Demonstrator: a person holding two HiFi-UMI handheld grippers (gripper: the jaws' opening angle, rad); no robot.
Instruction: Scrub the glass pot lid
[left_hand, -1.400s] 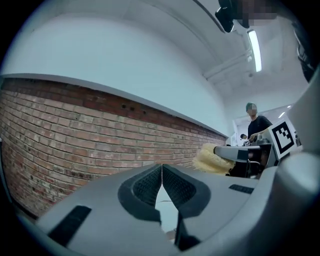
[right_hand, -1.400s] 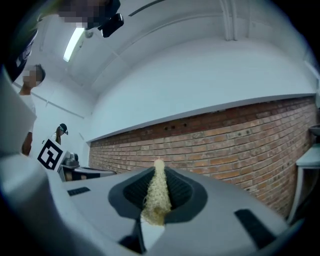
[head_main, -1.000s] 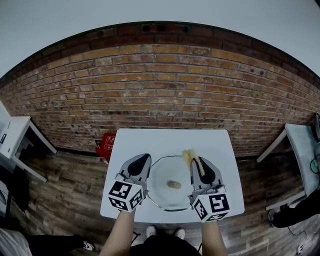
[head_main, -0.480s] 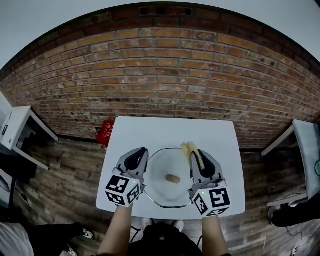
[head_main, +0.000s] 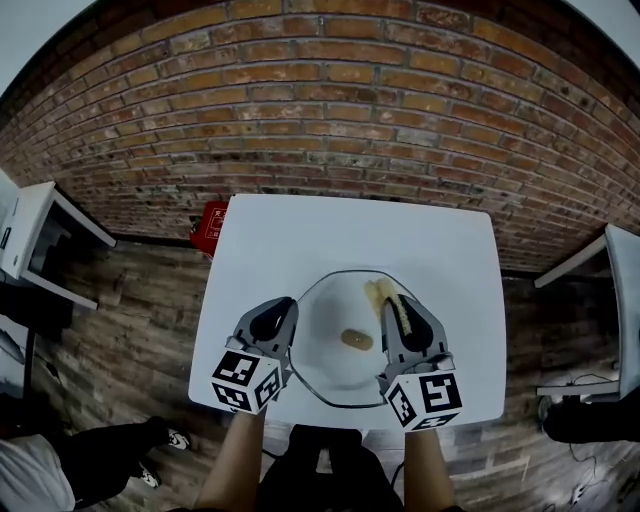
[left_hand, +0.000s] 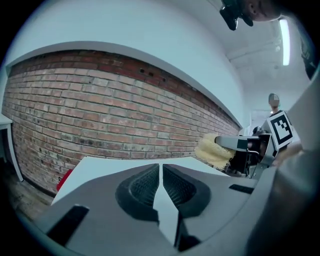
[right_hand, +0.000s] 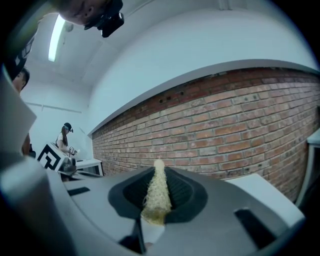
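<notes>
The glass pot lid (head_main: 330, 370) lies flat on the white table (head_main: 300, 240), its tan knob (head_main: 356, 339) at its middle. My left gripper (head_main: 284, 306) hovers over the lid's left rim, its jaws shut with nothing between them; it shows the same in its own view (left_hand: 161, 172). My right gripper (head_main: 399, 304) is over the lid's right side, shut on a yellow fibrous scrub pad (head_main: 384, 294) that sticks out past its tips. In the right gripper view the scrub pad (right_hand: 157, 192) is pinched between the pads. Both gripper bodies hide the lid in their own views.
A brick wall (head_main: 330, 120) stands behind the table. A red object (head_main: 208, 228) sits on the wooden floor by the table's far left corner. White side tables stand at left (head_main: 30, 240) and right (head_main: 620, 290). A person (right_hand: 65, 137) stands far off.
The head view has tipped further down, so the table and lid sit higher in frame. The scrub pad now shows over the lid's far right part instead of at its far rim.
</notes>
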